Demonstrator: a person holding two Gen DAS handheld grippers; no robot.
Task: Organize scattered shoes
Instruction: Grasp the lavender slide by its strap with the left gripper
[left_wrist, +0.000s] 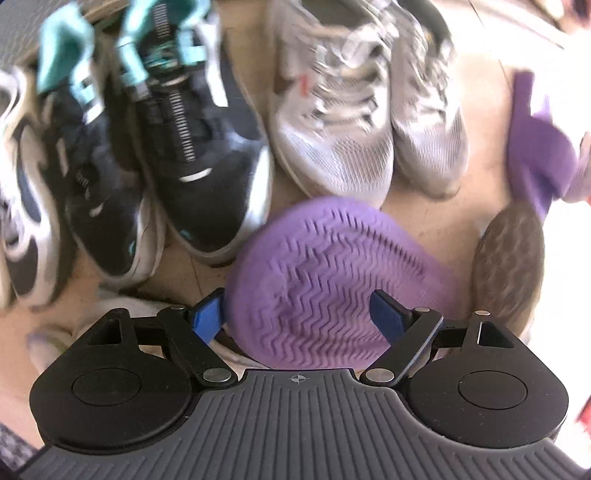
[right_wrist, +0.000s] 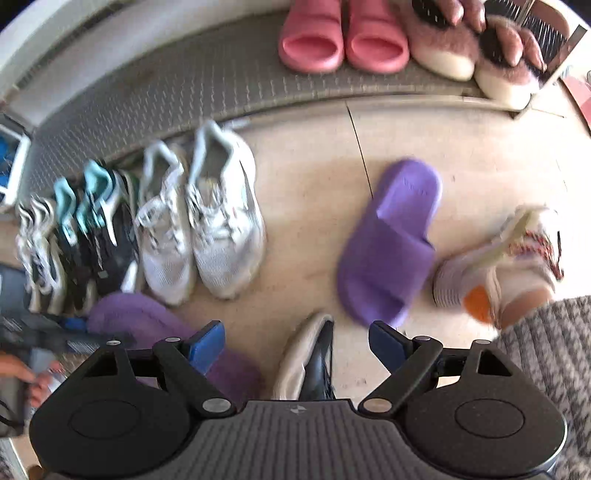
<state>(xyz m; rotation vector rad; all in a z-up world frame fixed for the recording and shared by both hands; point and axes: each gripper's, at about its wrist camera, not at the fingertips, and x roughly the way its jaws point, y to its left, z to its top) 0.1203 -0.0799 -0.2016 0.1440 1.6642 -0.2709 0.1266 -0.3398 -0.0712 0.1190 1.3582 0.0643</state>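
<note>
Left wrist view: the left tool (left_wrist: 297, 314) is gripping a purple slide (left_wrist: 332, 280), its blue pads pressing the two edges with the zigzag sole facing the camera. Beyond it on the floor (left_wrist: 436, 214), a black pair (left_wrist: 173, 155) and a white pair (left_wrist: 365, 122) of sneakers are sitting toe-forward side by side. A second purple slide (left_wrist: 535, 147) is lying to the right, and a brown sole (left_wrist: 511, 258) is showing just beside the held one. The slide is looking like light, soft foam, so it should be flexing under the squeeze; gripping across the sole edges, as now, seems sound, though the smooth foam could be slipping if swung fast. Motion blur is smearing much of this view, and the held slide's upper is hidden.

Right wrist view: the right tool (right_wrist: 297, 343) is hanging open and empty above a white-and-black shoe (right_wrist: 306, 362) that is cut off by the tool body. The loose purple slide (right_wrist: 388, 243) is lying upright on the floor, well apart from the sneaker row (right_wrist: 147, 229) at the left. A striped shoe (right_wrist: 498, 266) is tipped beside it. Pink slides (right_wrist: 343, 40) and furry slippers (right_wrist: 469, 48) are standing on a grey mat (right_wrist: 166, 85) at the back. The left tool's held slide is appearing lower left, partly covered. The strap arch of the loose slide looks the easiest place to be taking hold.
</note>
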